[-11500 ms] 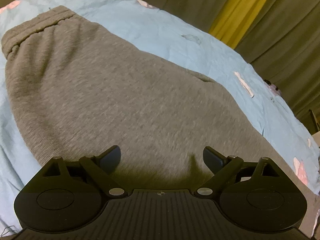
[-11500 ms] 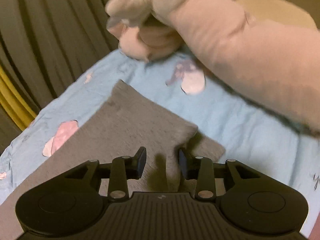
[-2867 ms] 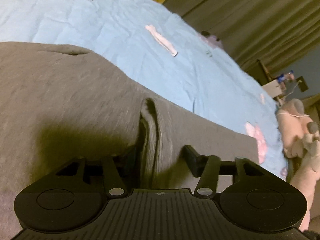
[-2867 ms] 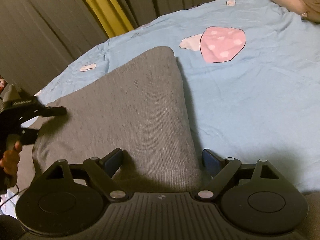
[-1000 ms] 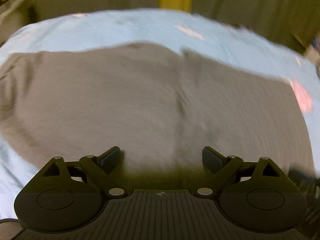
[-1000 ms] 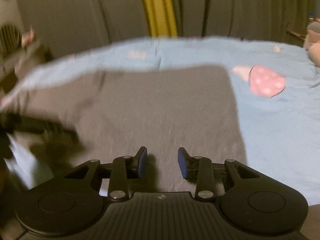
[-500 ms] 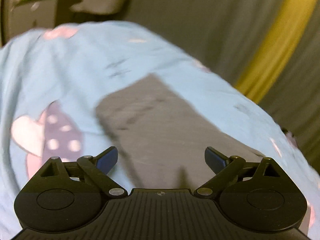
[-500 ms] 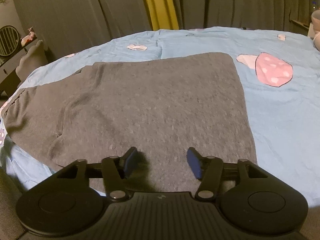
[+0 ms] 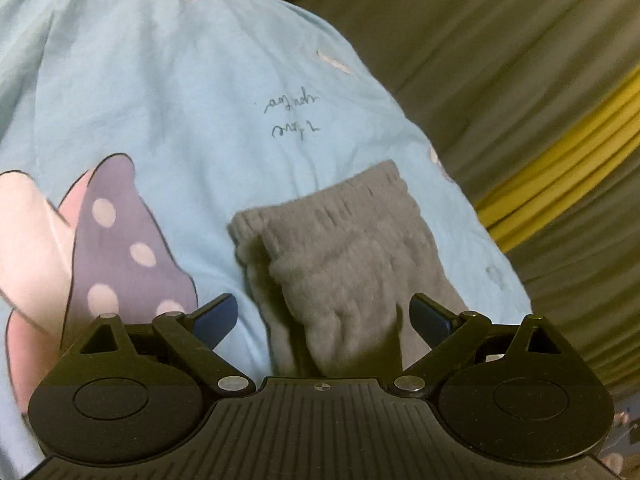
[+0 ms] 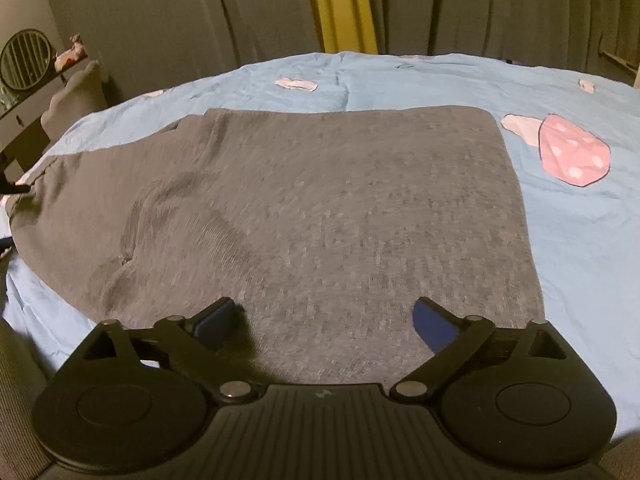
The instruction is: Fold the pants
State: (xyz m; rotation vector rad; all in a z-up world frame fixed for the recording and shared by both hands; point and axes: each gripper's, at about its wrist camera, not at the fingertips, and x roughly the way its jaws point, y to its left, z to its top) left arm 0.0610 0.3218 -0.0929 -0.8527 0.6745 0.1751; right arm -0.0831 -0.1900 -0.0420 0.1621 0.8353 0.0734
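A light-blue bedsheet [image 10: 580, 240] carries the grey pants [image 10: 320, 216], folded flat. The right gripper [image 10: 325, 317] is opening above them, empty. The left gripper [image 9: 323, 314] gapes wide over the ribbed waistband [image 9: 332, 208], gripping nothing.

One pair of grey pants [image 10: 320, 208]; one blue bedsheet [image 10: 580, 240]; two tongs [image 9: 322, 316] [image 10: 324, 316]

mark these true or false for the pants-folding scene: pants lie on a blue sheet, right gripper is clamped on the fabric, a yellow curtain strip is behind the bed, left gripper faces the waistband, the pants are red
1. The grey pants lie on a light blue bedsheet. True.
2. The right gripper is clamped on the fabric. False: its jaws are opening, pads apart above the cloth.
3. A yellow curtain strip hangs behind the bed. True.
4. The left gripper faces the ribbed waistband. True.
5. The pants are red. False: they are grey.
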